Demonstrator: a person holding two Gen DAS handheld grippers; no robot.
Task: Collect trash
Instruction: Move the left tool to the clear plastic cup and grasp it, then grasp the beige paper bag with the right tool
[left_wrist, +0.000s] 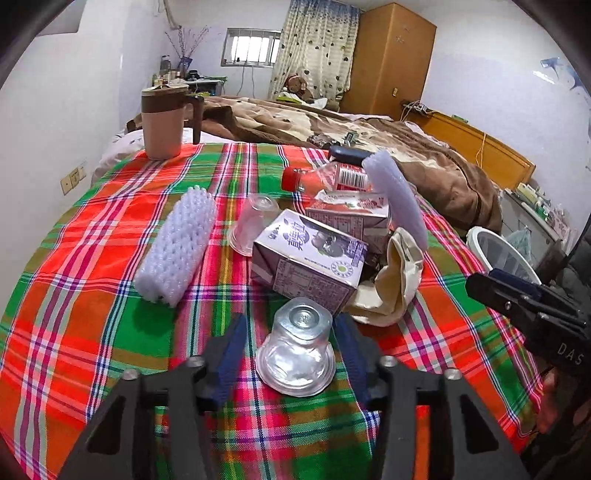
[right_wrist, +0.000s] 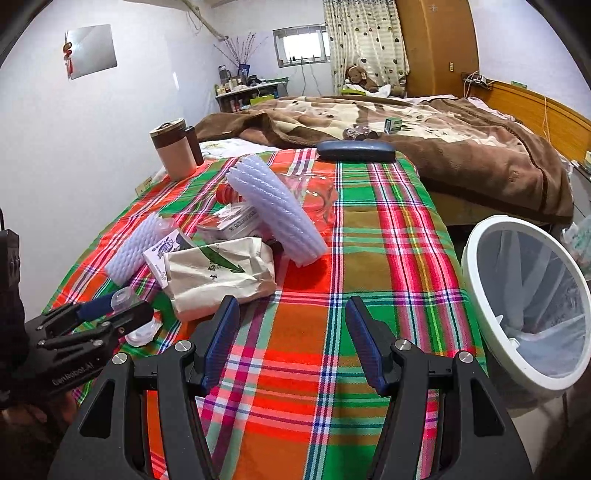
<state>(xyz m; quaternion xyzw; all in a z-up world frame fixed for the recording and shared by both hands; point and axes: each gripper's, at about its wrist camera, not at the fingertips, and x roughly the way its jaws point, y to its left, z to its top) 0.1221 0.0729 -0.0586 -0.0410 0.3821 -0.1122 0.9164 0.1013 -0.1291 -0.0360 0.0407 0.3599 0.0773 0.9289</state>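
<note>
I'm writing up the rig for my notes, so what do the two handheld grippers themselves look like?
Both are matte black plastic frames with triangular cut-outs and round silver bolt heads at the pivots. Each finger carries a ribbed dark blue pad. The left gripper shows white lettering along its side in the right wrist view; the right gripper bears white letters reading DAS on its body in the left wrist view. No cables show.

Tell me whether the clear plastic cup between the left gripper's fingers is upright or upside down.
Upside down. The clear plastic cup rests with its wide rim on the plaid cloth and its narrow base pointing up.
</note>
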